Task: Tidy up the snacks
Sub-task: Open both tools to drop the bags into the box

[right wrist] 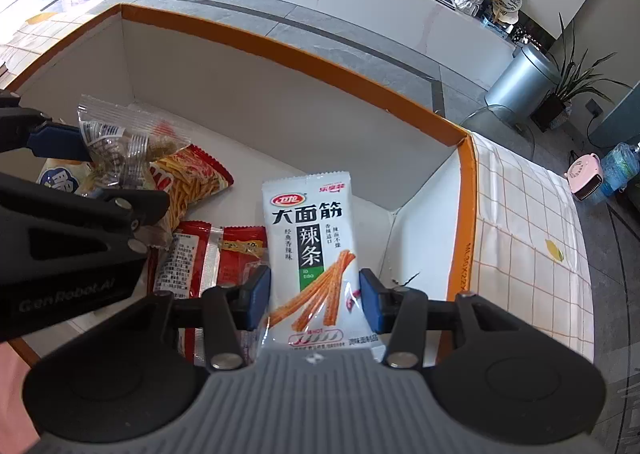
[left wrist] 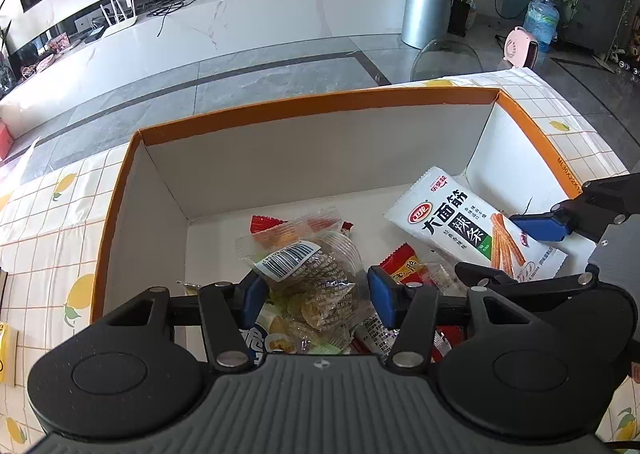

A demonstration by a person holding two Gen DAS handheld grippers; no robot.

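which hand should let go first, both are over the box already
Either, marginally right: the right hand-held gripper holds the white spicy-strip packet above bare box floor, while the left hand-held gripper holds the clear packet over piled snacks.

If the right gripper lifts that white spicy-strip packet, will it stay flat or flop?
The white packet looks thin and glossy, so it will probably sag past the right gripper pads and may slip. It seems light: it lies flat in the box, barely bulging.
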